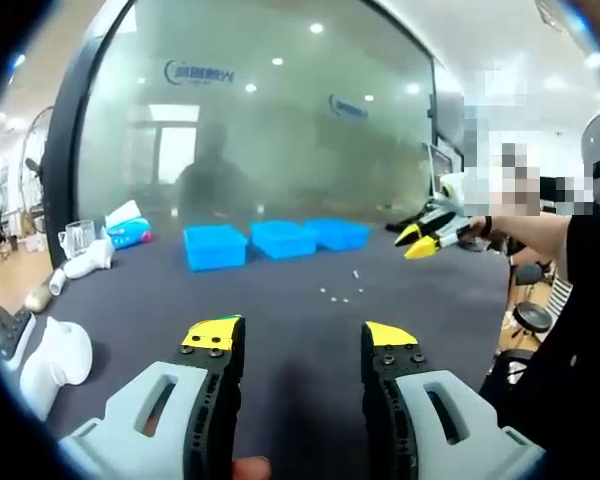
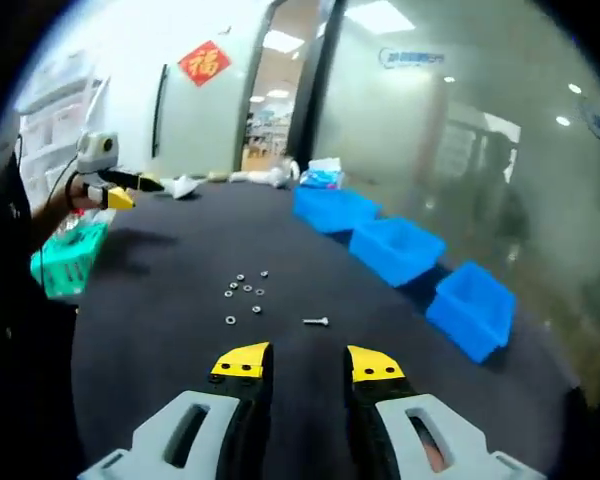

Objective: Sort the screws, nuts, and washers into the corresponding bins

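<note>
Both hand-held grippers, left [image 1: 303, 345] and right [image 2: 308, 362], are held wide, empty. The screw [image 2: 316, 321] could be rolled away if nudged off-centre on the surface [image 2: 160, 290].

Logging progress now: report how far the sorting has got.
Nothing looks sorted yet. The small nuts and washers and one screw lie loose on the dark table, apart from the three blue bins. Bin contents cannot be seen. The left gripper and right gripper are open and empty. All the picking and dropping remains.
</note>
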